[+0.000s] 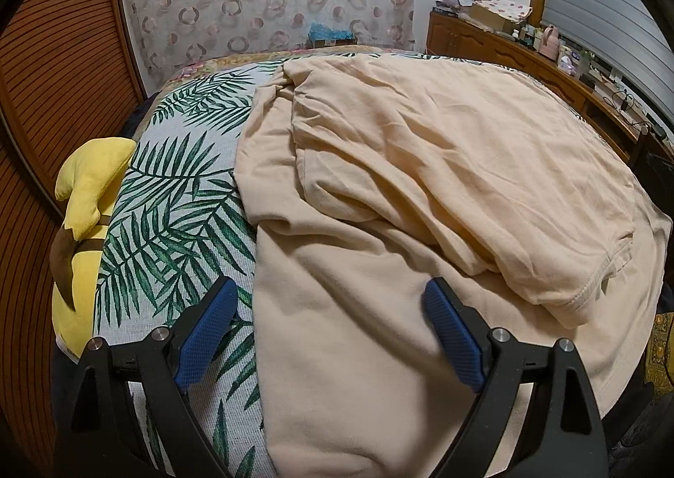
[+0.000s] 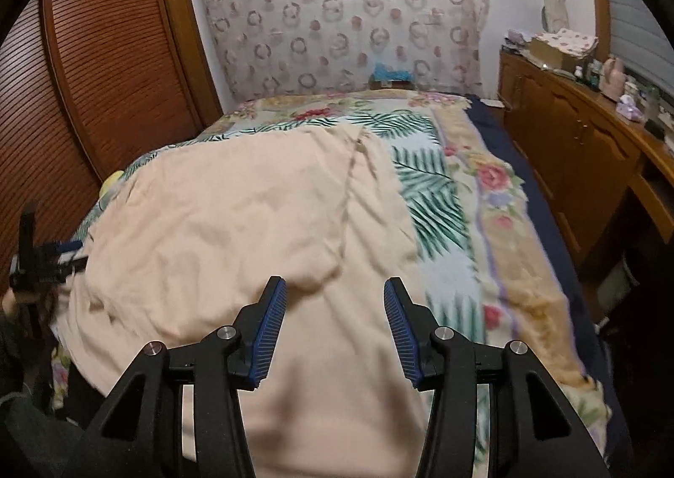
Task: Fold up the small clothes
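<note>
Lying rumpled across the leaf-print bedspread (image 1: 177, 200), partly doubled over itself: peach garment (image 1: 421, 166). Above its near edge, left gripper (image 1: 328, 301) spread wide, grasping nothing. Right gripper (image 2: 335, 288) likewise spread, empty, over the cloth. At nine o'clock in the left view, yellow plush toy (image 1: 90, 183); at two o'clock, wooden dresser (image 1: 526, 57).

A bed (image 2: 497, 225) carries a palm-leaf sheet (image 1: 177, 200) over a floral blanket (image 2: 505, 191). A yellow plush toy (image 1: 84, 200) lies at its edge beside the louvred wooden wardrobe (image 2: 109, 69). A ring-patterned curtain (image 2: 345, 14) hangs behind, and a cluttered wooden sideboard (image 2: 568, 132) lines the other side.
</note>
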